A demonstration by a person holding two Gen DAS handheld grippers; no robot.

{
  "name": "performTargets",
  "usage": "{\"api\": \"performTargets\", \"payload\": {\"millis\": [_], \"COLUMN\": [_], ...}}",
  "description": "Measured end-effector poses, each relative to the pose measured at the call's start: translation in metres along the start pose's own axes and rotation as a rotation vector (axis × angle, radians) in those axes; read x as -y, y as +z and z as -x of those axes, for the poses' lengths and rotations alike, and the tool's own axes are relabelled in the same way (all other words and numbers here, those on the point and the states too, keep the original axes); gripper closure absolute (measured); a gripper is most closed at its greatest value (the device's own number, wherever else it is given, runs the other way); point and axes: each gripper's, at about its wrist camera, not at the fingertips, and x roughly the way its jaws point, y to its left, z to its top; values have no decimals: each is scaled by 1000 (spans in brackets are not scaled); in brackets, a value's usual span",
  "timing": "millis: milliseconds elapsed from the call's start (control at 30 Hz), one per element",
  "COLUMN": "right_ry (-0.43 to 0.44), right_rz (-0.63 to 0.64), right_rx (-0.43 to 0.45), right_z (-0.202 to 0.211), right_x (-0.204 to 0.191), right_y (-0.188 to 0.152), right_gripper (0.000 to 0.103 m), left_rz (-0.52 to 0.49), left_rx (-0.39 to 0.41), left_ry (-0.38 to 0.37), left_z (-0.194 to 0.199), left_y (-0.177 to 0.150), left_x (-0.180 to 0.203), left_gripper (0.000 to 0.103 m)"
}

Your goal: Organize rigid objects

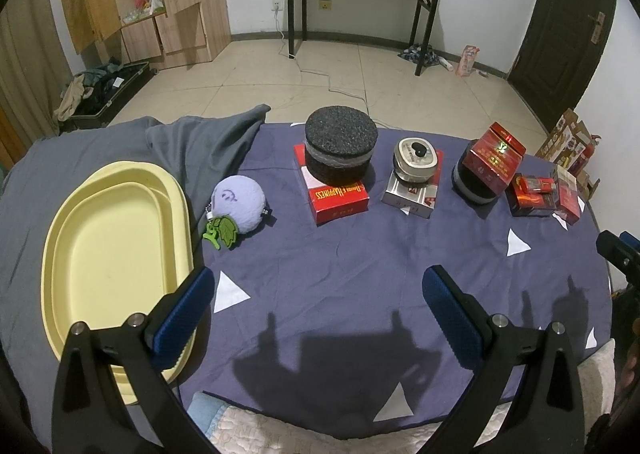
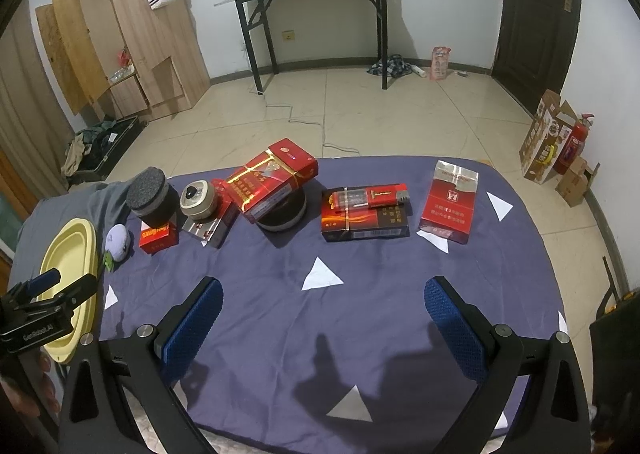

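Observation:
On the blue cloth point(image 1: 340, 262) stand several items in a row: a black round sponge tin point(image 1: 341, 147) on a red box point(image 1: 334, 189), a silver tin point(image 1: 416, 159) on a grey pack point(image 1: 410, 197), a red box point(image 2: 272, 177) tilted on a black round tin point(image 2: 284, 213), a red lighter point(image 2: 370, 195) on a dark pack point(image 2: 366, 219), and a red pack point(image 2: 450, 207). A yellow tray point(image 1: 108, 258) lies at left. My left gripper point(image 1: 318, 314) and right gripper point(image 2: 322, 318) are open and empty, near the front.
A purple plush ball point(image 1: 240, 203) with a green leaf tag lies beside the tray. Grey cloth point(image 1: 200, 145) is bunched behind it. The left gripper shows in the right wrist view point(image 2: 44, 306) over the tray. A floor, black table and wardrobe lie beyond.

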Motion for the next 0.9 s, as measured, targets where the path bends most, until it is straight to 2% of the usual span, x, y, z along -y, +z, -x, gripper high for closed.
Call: {"api": "performTargets", "payload": {"millis": [900], "right_ry": [0], "right_rz": [5], "right_rx": [-6], "right_z": [-1], "right_x": [-2], "right_y": [0], "right_gripper": [0], "left_rz": [-6], "left_rx": [1], "left_ry": [7], "left_z": [2], "left_y": [-1], "left_x": [0], "left_gripper": [0]}}
